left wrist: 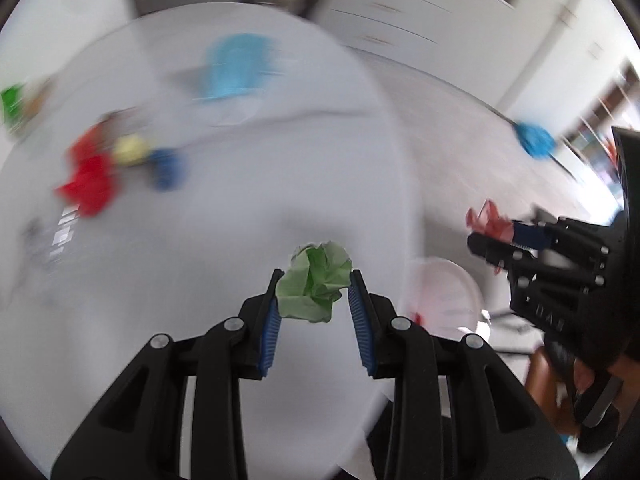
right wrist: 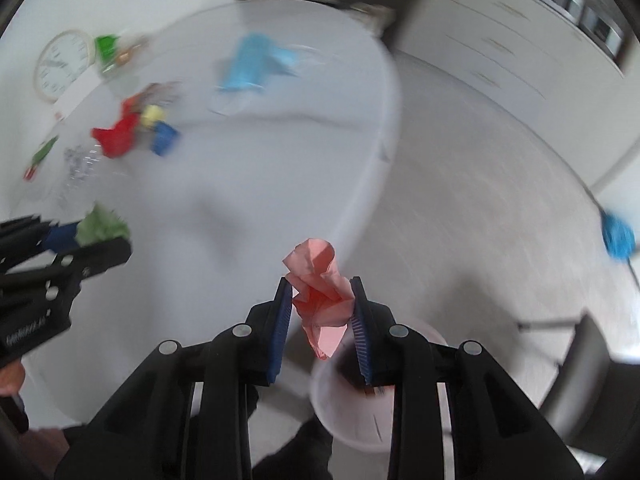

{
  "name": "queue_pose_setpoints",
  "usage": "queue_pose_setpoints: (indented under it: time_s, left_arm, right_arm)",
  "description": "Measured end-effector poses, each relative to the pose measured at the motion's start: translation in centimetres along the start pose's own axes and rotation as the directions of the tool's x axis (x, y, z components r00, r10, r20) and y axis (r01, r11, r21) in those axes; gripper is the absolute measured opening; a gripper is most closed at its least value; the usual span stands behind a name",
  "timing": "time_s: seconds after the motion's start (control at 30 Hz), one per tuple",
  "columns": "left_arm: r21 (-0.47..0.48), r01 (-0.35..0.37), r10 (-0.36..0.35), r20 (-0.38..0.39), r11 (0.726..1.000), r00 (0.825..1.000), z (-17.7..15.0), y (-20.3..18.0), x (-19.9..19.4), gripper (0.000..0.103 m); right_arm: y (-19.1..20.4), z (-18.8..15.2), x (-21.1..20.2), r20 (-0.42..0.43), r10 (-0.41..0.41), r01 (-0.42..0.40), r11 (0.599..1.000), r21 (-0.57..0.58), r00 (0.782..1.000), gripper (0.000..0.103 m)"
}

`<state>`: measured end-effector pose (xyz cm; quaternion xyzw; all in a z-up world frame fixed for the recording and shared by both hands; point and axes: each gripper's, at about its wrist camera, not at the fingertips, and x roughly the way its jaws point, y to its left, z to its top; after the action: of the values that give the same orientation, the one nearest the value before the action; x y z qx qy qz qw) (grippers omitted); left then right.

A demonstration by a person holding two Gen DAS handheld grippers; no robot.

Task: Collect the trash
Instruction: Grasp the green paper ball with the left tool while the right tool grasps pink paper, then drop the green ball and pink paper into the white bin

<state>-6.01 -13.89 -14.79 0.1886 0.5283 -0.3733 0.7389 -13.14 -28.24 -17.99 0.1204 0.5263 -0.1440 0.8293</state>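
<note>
Trash is partly collected: two crumpled paper wads are off the bench (left wrist: 200, 280) and pinched in the fingers. The green wad (left wrist: 316, 284) is held by the left gripper (left wrist: 316, 304), over the near right part of the bench. The pink wad (right wrist: 322, 300) is held by the right gripper (right wrist: 322, 312), just past the bench edge, above the white bin (right wrist: 344, 420) on the floor. Neither wad is dropped yet. Something dark and reddish is seen inside the bin, too blurred to name.

Left on the bench, far left, as judged through blur: one red wad (right wrist: 116, 136), one yellow wad (right wrist: 153, 115), one blue wad (right wrist: 164, 141), one light-blue item (right wrist: 252, 66), one green object (right wrist: 106, 47), some clear wrapper or plastic (right wrist: 78, 168).

Count: two wads in hand, roughly six items remaining, one bin. A good part of the task is judged still open.
</note>
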Motion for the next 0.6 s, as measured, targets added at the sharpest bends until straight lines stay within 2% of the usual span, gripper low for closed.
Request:
queue_pose_setpoints:
  time_s: [0.07,0.13,0.3,0.33,0.4,0.43,0.47,0.6]
  left_arm:
    - [0.066,0.075,-0.073,-0.043,0.995,0.996,0.3,-4.4,1.7,0.032]
    - [0.116,0.122,-0.113,-0.085,0.986,0.990,0.2,-7.5,3.0,0.032]
    - [0.231,0.186,-0.149,-0.167,0.955,0.975,-0.5,-14.3,6.1,0.032]
    - [0.243,0.200,-0.156,-0.189,0.949,0.970,-0.7,-15.6,6.8,0.035]
    - [0.245,0.218,-0.166,-0.215,0.945,0.962,-0.8,-16.6,7.6,0.048]
    - [0.245,0.216,-0.162,-0.221,0.945,0.962,-1.0,-17.3,7.7,0.060]
    - [0.248,0.209,-0.155,-0.220,0.946,0.963,-1.1,-17.7,7.8,0.066]
    - [0.258,0.184,-0.135,-0.197,0.948,0.971,-1.1,-18.4,7.3,0.076]
  right_arm:
    - [-3.7,-3.0,-0.9,-0.019,-0.039,0.040,0.997,0.064,0.999,0.030]
    - [-6.8,-5.5,-1.3,-0.041,-0.070,0.074,0.991,0.115,0.997,0.030]
    - [-11.8,-9.9,-1.6,-0.084,-0.098,0.113,0.972,0.206,0.992,0.030]
    - [-12.8,-10.6,-1.6,-0.088,-0.095,0.113,0.968,0.222,0.992,0.030]
    - [-13.5,-11.4,-1.7,-0.092,-0.092,0.111,0.965,0.237,0.991,0.031]
    - [-13.5,-11.5,-1.6,-0.094,-0.090,0.110,0.965,0.238,0.991,0.031]
    - [-14.0,-11.8,-1.5,-0.095,-0.086,0.107,0.965,0.241,0.992,0.031]
    - [-14.9,-12.6,-1.4,-0.096,-0.054,0.075,0.970,0.233,0.994,0.031]
